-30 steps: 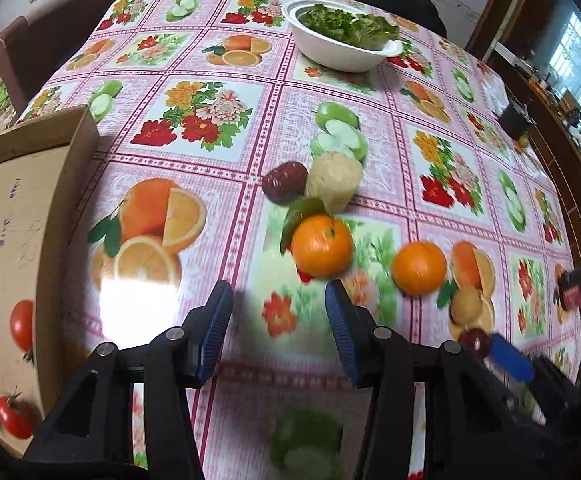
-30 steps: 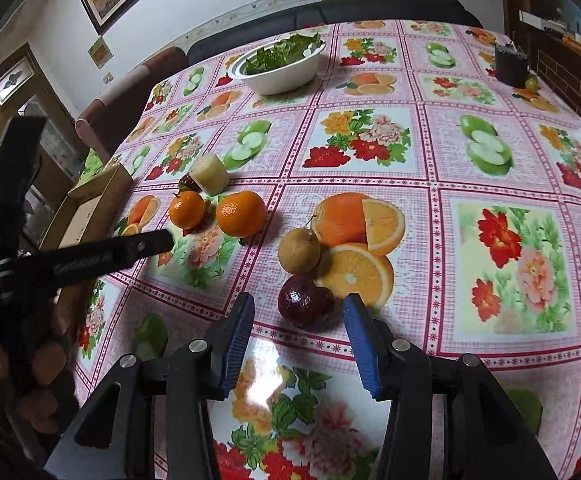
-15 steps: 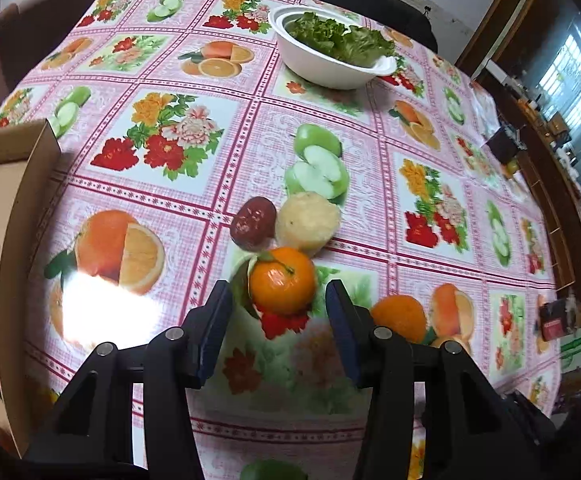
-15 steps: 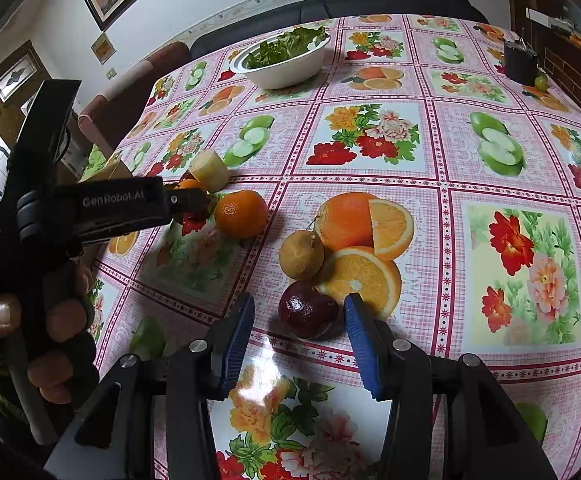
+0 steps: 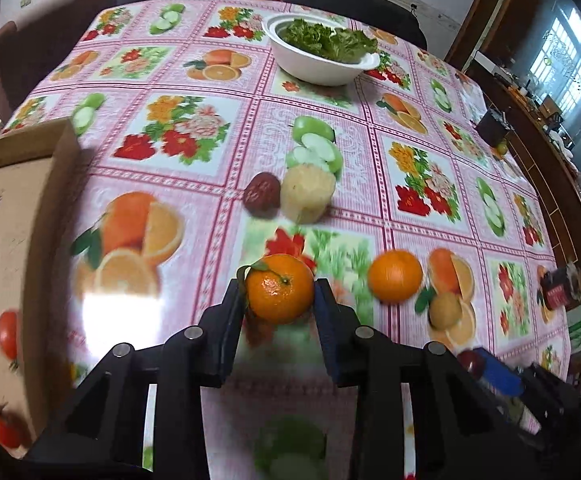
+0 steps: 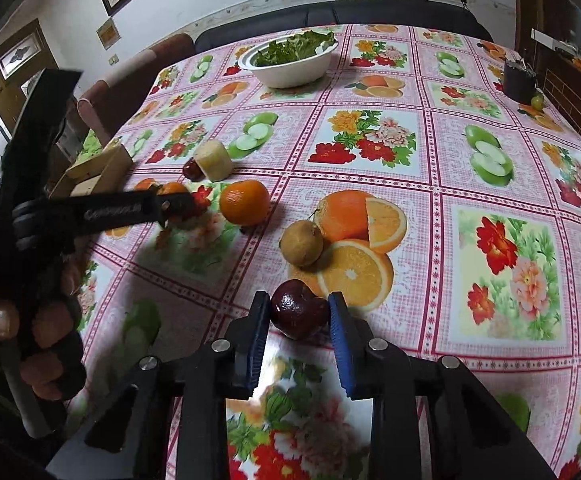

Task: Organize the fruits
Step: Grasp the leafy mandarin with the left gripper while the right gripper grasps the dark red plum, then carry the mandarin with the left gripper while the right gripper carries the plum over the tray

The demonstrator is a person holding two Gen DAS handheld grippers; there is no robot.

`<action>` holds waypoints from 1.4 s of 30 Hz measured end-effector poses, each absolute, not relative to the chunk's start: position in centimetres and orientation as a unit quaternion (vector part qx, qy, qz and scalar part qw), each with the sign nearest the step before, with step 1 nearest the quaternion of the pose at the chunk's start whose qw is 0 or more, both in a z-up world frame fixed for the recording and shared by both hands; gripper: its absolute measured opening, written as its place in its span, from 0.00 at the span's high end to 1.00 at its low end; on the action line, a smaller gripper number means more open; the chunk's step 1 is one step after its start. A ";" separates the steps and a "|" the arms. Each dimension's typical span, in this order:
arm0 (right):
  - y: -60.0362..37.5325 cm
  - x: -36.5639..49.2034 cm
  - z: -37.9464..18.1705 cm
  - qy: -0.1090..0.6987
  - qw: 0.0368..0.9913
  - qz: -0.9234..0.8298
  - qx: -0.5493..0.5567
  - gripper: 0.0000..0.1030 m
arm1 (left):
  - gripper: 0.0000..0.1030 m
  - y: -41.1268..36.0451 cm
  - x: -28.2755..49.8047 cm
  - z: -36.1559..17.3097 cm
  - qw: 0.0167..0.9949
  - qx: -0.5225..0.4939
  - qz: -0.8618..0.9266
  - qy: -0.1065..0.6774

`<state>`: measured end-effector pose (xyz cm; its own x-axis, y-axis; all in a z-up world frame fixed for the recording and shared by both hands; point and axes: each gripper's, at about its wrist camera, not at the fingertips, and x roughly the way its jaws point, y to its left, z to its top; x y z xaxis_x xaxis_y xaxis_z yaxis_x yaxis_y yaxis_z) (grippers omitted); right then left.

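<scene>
While both sets of jaws are closing, the left gripper (image 5: 278, 294) pinches a tangerine (image 5: 279, 294) between its pads, and the right gripper (image 6: 299, 314) pinches a dark red plum (image 6: 297, 309). On the tablecloth (image 6: 370, 184), an orange (image 6: 244, 202) lies far left of the plum; a brown fruit (image 6: 301, 243) lies just beyond it. A cardboard box (image 5: 6, 240) stands at the left edge.

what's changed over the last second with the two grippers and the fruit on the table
The left gripper moved in on the leafy orange and its jaws are closing on it. The right gripper stayed in place, its jaws closing on the dark red fruit. The second orange, salad bowl and cardboard box stayed put.
</scene>
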<state>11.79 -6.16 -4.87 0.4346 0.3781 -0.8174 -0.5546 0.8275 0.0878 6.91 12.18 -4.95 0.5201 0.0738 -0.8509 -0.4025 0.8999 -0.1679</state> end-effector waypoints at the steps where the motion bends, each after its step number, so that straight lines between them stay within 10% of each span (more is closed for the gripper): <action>1: -6.2 11.5 -4.6 0.452 0.842 0.278 -0.096 0.70 | 0.69 12.1 6.2 -4.6 0.855 -0.173 0.141 0.467; 42: 1.4 3.1 -0.4 0.416 0.813 0.391 -0.116 0.71 | 0.69 18.4 -7.9 1.6 0.865 -0.140 0.281 0.392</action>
